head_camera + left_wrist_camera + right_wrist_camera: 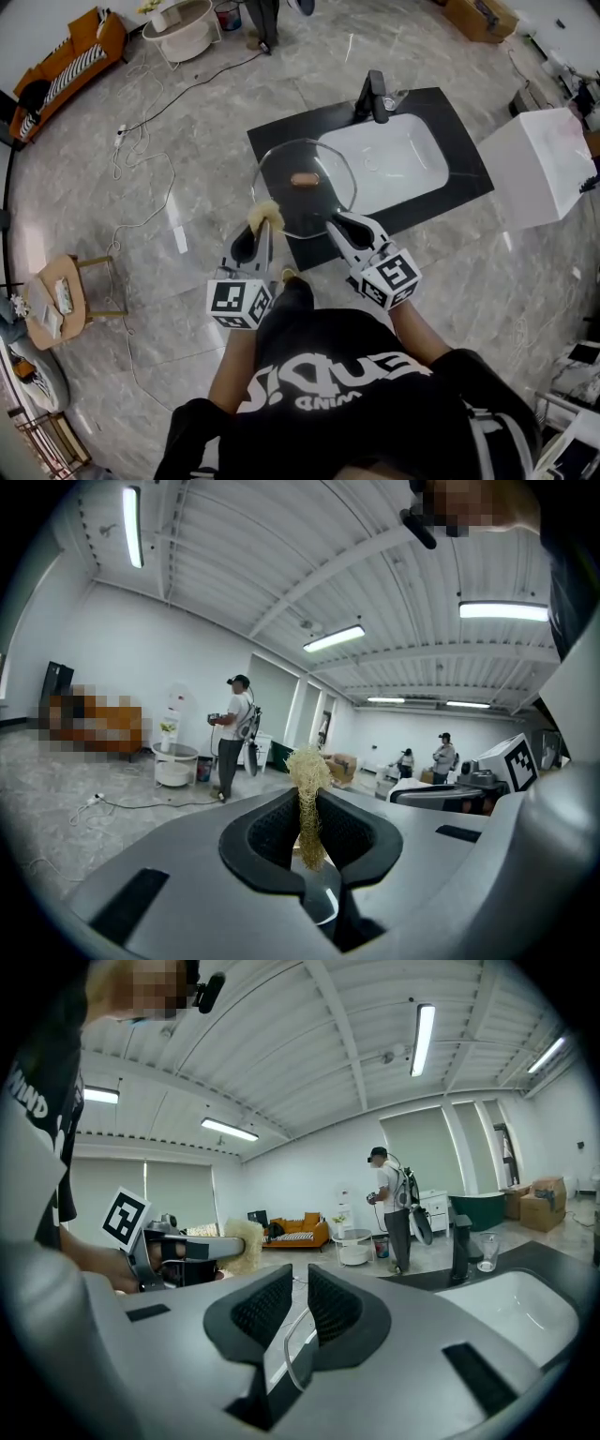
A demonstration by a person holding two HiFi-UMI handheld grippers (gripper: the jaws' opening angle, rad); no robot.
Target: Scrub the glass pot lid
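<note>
Left gripper [265,226]: we are pinching 1 fibre scrubber [266,215]. Right gripper [339,223]: we are clamping 1 glass lid [302,192] by its rim, centre frame.

Hidden and cut-off items, placed from the sink [386,159]

Glass pot lid [302,187], just left of sink: near rim covered by right gripper [339,223]; in the right gripper view only a thin stretch of rim [286,1346] shows between the jaws, pane not discernible. Lid knob [305,179]: too small to tell material. Scrub pad [265,215], near-left of sink: lower part buried between the jaws of left gripper [265,228]. Orange sofa [70,61], far left of sink: cut by picture edge. Cardboard box [480,14], beyond sink: cut by top edge.
</note>
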